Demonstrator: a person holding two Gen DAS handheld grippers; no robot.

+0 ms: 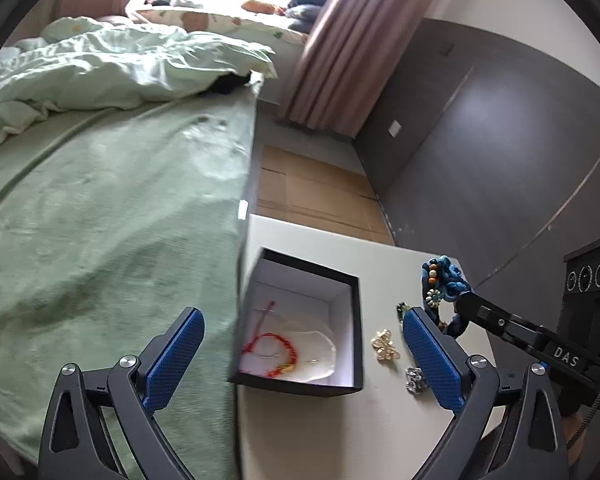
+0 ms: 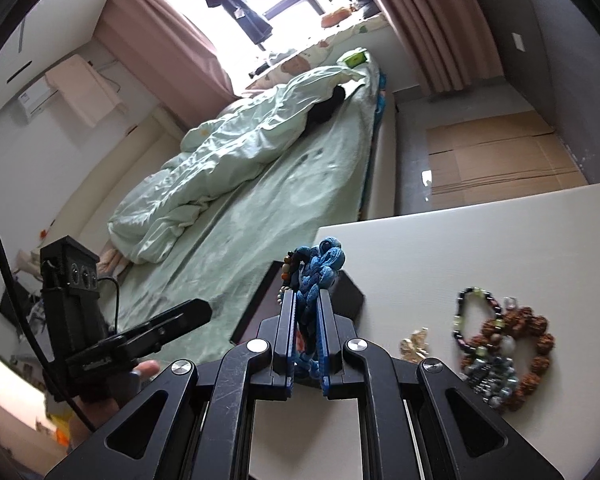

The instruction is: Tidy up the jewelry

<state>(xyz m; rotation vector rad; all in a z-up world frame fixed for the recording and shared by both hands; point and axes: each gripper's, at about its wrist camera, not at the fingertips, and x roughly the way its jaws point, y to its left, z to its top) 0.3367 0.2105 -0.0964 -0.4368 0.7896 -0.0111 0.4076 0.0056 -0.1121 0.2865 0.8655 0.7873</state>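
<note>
A black box (image 1: 354, 320) with a white inside stands on the white table (image 1: 324, 432); it holds a red bead bracelet (image 1: 274, 354) and a white pouch (image 1: 316, 350). My right gripper (image 2: 307, 300) is shut on a blue braided cord bracelet (image 2: 320, 264) with beads and holds it above the table, right of the box (image 2: 350, 294); it also shows in the left wrist view (image 1: 446, 280). My left gripper (image 1: 302, 328) is open and empty, its fingers either side of the box. A gold butterfly clip (image 1: 386, 345) and a silver piece (image 1: 415, 379) lie on the table.
A bed with a green sheet (image 1: 108, 220) borders the table's left side. More bead bracelets (image 2: 512, 344) and the gold clip (image 2: 415, 344) lie at the right of the table. Cardboard (image 1: 316, 192) covers the floor beyond. A grey wall (image 1: 500, 140) stands to the right.
</note>
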